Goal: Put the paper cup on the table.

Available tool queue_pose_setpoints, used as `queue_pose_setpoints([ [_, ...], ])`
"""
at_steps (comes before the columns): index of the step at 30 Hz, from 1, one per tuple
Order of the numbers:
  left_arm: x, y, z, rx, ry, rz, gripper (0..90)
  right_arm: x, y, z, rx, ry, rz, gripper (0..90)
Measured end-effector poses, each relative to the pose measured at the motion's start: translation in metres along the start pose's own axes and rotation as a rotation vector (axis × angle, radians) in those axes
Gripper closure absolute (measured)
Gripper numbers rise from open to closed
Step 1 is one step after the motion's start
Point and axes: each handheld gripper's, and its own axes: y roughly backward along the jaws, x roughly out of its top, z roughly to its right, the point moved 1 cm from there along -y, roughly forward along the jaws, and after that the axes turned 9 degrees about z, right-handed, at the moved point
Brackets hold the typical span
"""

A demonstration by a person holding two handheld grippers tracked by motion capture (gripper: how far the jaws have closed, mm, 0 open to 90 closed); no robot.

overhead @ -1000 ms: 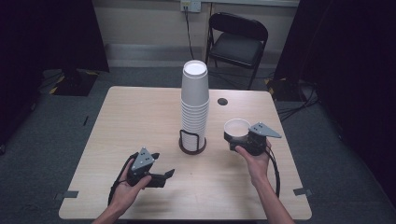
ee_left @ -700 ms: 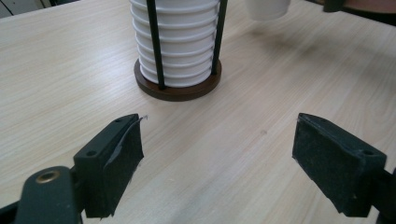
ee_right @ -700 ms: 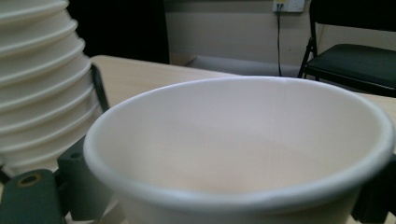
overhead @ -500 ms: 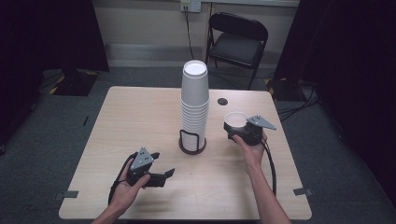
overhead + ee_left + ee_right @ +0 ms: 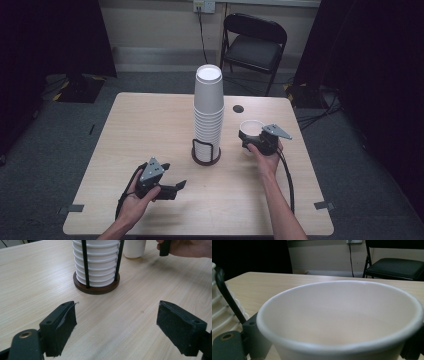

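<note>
Upright, smooth white paper cup (image 5: pixel 251 129) (round-rimmed) in right gripper (image 5: pixel 254 139).

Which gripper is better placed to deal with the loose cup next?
Right. The right gripper is shut on the single cup, upright beside the cup stack. The left gripper is open, resting low on the table.

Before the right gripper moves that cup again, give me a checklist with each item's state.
1. Cup held between the right gripper jaws: ok, a jaw sits on each side of it in the right gripper view.
2. Cup upright, mouth up: ok.
3. Cup empty: ok, inside shows bare.
4. Stack of cups seated in its holder: ok.
5. Left gripper open and apart from the stack: ok.
6. Cup bottom resting on the table: cannot tell.
</note>
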Motion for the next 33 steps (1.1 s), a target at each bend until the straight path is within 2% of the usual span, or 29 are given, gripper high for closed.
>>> queue_pose_setpoints([
  [3,0.0,0.0,0.001,-0.004,-0.002,0.002,15.9,-0.002,-0.001,0.001,-0.002,-0.012,-0.001,8.7],
  [6,0.0,-0.001,0.001,-0.012,0.001,-0.002,16.0,-0.002,-0.001,-0.002,0.005,0.022,-0.011,8.6],
  [11,0.0,-0.001,0.002,-0.012,0.0,0.002,16.0,-0.007,0.001,-0.002,-0.002,0.069,-0.098,11.5],
  [22,-0.001,0.0,0.001,-0.01,-0.009,-0.005,16.1,-0.011,0.002,-0.001,0.003,0.07,-0.172,13.0],
  [25,-0.001,0.0,0.002,-0.012,-0.003,-0.005,16.1,-0.013,0.003,0.0,0.006,0.048,-0.206,13.8],
  [28,0.0,0.0,0.001,-0.025,0.015,-0.005,16.2,-0.016,0.004,0.002,0.0,0.023,-0.217,13.4],
  [33,-0.001,0.0,0.0,-0.018,0.019,-0.003,16.2,-0.019,0.005,0.002,-0.005,0.045,-0.251,13.7],
])
